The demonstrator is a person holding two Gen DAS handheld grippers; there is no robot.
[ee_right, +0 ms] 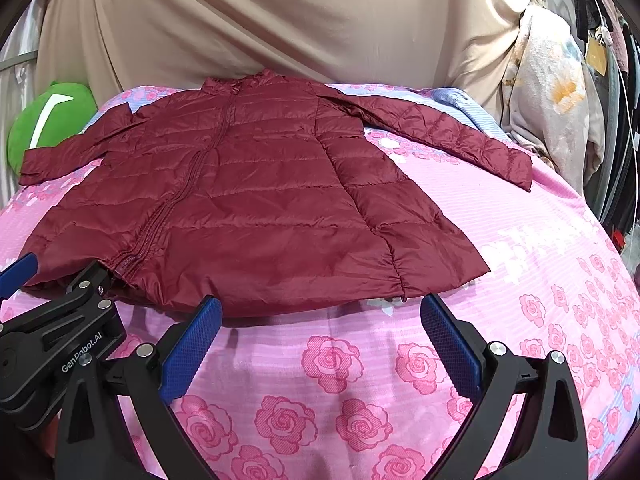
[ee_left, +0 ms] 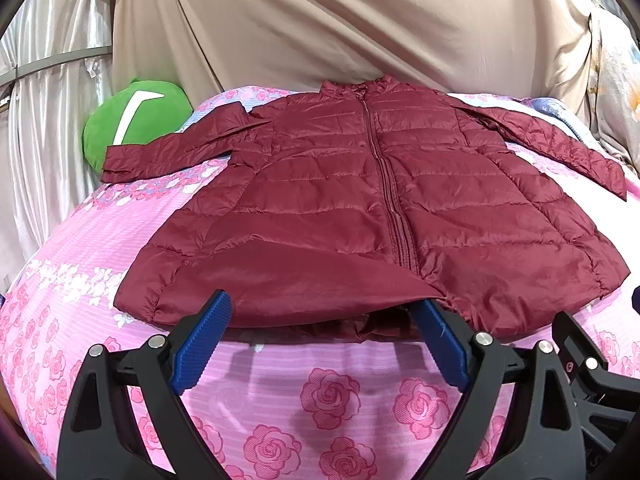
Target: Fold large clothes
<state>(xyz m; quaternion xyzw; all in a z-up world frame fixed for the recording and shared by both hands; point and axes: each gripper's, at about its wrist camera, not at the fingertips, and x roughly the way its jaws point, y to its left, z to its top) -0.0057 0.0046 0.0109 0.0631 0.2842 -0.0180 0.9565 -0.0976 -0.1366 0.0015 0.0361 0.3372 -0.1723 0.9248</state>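
A dark red quilted jacket lies flat on the bed, zipped, front side up, collar at the far end, both sleeves spread out to the sides. My left gripper is open at the jacket's near hem, left of the zip; its right fingertip is tucked under the raised hem edge. My right gripper is open just in front of the hem, right of the zip, with nothing between its fingers. The left gripper's body shows at the left of the right wrist view.
The bed has a pink rose-print sheet. A green plush cushion sits at the far left. Beige cloth hangs behind the bed. A floral blanket and hanging items stand at the right.
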